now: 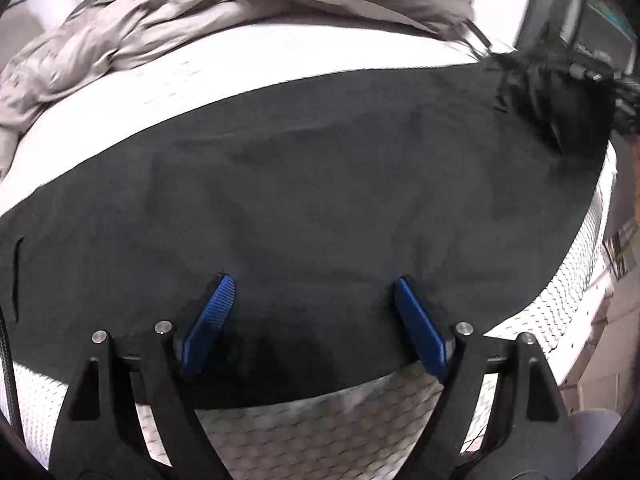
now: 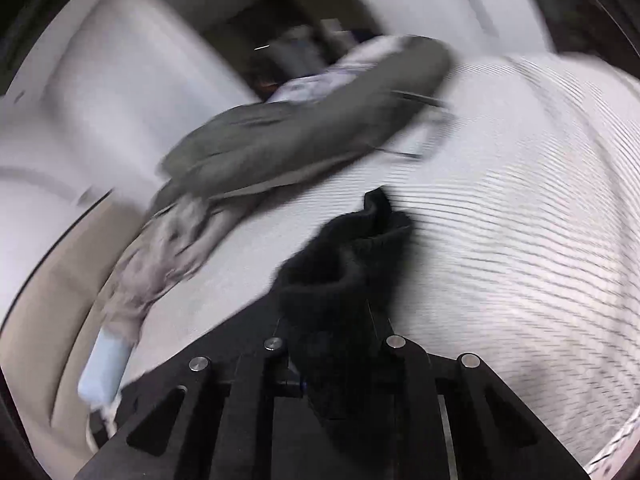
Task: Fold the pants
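Fingers: left gripper (image 1: 312,320) wide over the black pants (image 1: 320,184), right gripper (image 2: 332,344) clamped on a bunched end; risk, cloth slipping free or dragging crooked.

A white mattress (image 1: 248,76) with a quilted side fills most of both views. A grey crumpled blanket (image 1: 132,32) lies along its far edge. Behind stand pale walls (image 2: 132,80) and beige floor (image 2: 48,304), blurred.

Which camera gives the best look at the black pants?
The left wrist view: the black pants lie spread flat across the white mattress, nearly whole, under the open left gripper. The right wrist view shows only a blurred bunch clamped in the right gripper.
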A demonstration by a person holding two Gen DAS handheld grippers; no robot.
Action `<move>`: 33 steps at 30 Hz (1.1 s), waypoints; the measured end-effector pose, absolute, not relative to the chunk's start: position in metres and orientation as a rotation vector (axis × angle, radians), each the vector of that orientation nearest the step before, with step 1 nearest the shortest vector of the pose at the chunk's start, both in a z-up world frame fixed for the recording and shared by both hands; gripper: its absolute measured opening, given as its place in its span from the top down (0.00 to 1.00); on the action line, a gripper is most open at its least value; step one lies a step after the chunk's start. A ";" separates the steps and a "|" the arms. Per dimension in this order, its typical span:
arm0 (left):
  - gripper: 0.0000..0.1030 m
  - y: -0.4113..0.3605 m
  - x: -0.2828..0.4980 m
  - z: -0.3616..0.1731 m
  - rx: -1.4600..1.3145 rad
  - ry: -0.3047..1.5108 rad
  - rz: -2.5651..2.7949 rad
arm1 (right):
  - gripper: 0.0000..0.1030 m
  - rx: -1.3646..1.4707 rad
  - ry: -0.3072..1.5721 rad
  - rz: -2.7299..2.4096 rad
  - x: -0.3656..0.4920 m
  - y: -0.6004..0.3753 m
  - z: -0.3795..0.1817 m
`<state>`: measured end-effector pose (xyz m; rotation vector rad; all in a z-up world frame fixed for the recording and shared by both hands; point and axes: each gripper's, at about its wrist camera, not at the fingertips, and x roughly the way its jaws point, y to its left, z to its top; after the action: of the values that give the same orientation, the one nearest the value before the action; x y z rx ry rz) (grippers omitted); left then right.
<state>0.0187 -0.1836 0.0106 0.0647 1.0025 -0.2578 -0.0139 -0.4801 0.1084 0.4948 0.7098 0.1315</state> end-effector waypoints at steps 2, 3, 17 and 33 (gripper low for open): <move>0.21 -0.158 0.016 0.017 0.036 0.991 -0.213 | 0.84 0.438 0.709 0.258 -0.009 -0.426 0.123; 0.21 -0.140 0.016 0.021 0.002 0.981 -0.176 | 0.84 0.414 0.719 0.314 -0.007 -0.400 0.125; 0.34 -0.052 0.000 0.026 -0.320 0.964 -0.220 | 0.40 0.073 0.994 0.643 -0.011 -0.240 0.067; 0.87 -0.092 0.077 -0.006 -0.573 1.108 -0.482 | 0.33 0.058 1.026 0.317 -0.030 -0.314 0.014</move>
<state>0.0766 -0.0922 -0.0061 -0.5727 1.1076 -0.4819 -0.0302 -0.3137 0.0141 0.0585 1.0263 0.3172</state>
